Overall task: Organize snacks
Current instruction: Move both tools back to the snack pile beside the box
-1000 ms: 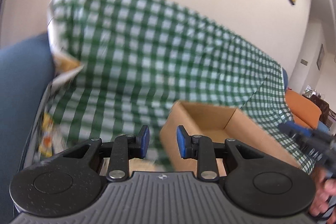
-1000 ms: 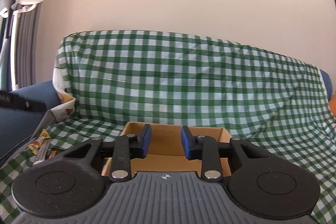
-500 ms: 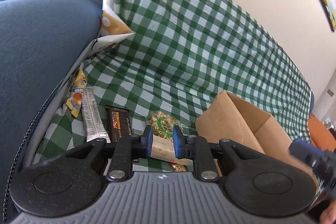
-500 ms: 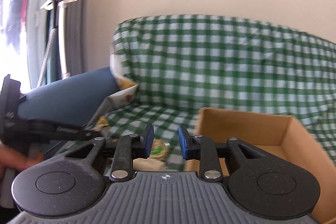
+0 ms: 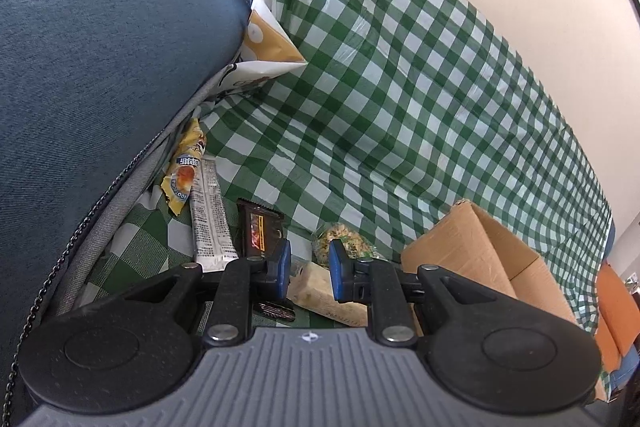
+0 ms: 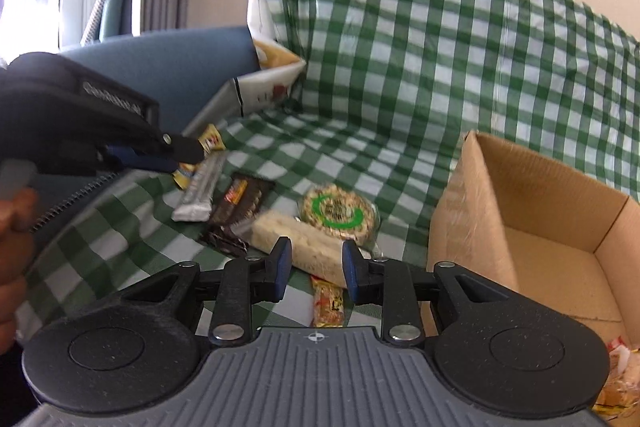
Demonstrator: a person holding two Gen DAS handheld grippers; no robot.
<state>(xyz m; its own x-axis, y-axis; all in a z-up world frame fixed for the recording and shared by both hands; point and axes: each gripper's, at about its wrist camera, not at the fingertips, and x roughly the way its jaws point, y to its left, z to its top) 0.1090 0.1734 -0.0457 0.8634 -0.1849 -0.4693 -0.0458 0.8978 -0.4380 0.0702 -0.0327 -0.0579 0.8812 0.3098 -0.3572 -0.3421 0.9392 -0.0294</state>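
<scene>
- Left hand-held gripper (image 5: 307,269) narrowly open, empty; right hand-held gripper (image 6: 314,265) opening, empty.
- Snacks (image 6: 316,223) piled centre frame, left of box (image 6: 460,211).
- Risk: pinching sofa cover (image 6: 420,67) instead.

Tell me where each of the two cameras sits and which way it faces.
Left wrist: rides on the left gripper, looking forward and down past its blue-padded jaws at the snack packets by the blue armrest; nothing of the person shows.
Right wrist: rides on the right gripper, whose jaws are opening on nothing, facing the same packets; the left gripper and a hand show at left.
Shared: checked cloth, cardboard box, round cracker pack, pale bar.
</scene>
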